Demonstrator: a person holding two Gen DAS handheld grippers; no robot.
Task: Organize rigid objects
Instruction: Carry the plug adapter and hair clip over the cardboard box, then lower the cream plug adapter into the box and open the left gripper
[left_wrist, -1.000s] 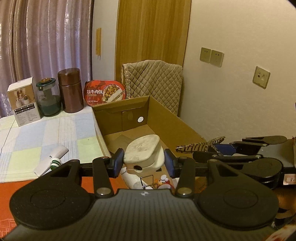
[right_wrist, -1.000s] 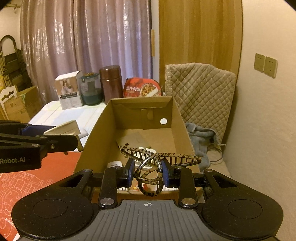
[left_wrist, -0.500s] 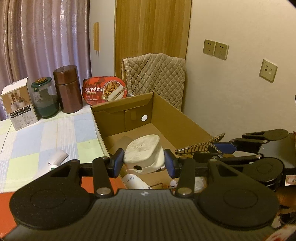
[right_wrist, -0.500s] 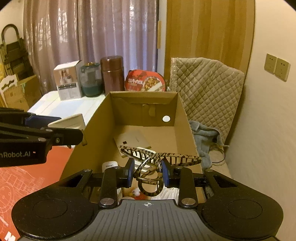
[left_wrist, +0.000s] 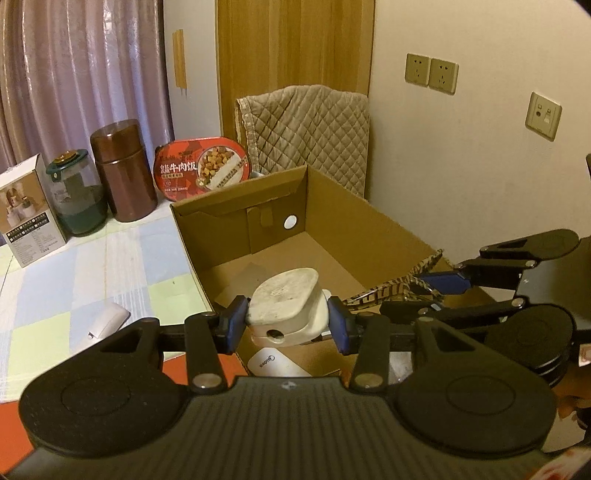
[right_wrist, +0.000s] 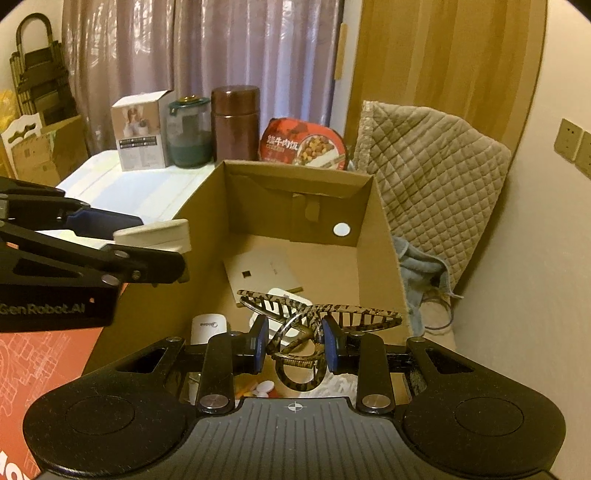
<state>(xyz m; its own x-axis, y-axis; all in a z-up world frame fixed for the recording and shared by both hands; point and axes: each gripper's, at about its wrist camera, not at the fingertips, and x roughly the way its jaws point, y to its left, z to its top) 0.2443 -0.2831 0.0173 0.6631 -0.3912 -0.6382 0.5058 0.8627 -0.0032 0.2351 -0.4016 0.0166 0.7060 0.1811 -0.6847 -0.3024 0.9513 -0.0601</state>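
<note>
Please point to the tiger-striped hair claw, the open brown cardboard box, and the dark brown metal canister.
tiger-striped hair claw (right_wrist: 364, 313): right wrist view, right toothed wing.
open brown cardboard box (left_wrist: 347, 218): left wrist view, right inner wall.
dark brown metal canister (left_wrist: 123, 171): left wrist view, body.

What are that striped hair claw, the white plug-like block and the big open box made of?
Tiger-striped hair claw: probably hard glossy plastic, tortoiseshell-style, judging by its thin rigid teeth and slight sheen. White plug-like block: looks like moulded plastic with rounded corners, its top dull and scuffed greyish. Big open brown box: cardboard, matte, with folded flaps and raw cut edges showing.
</note>
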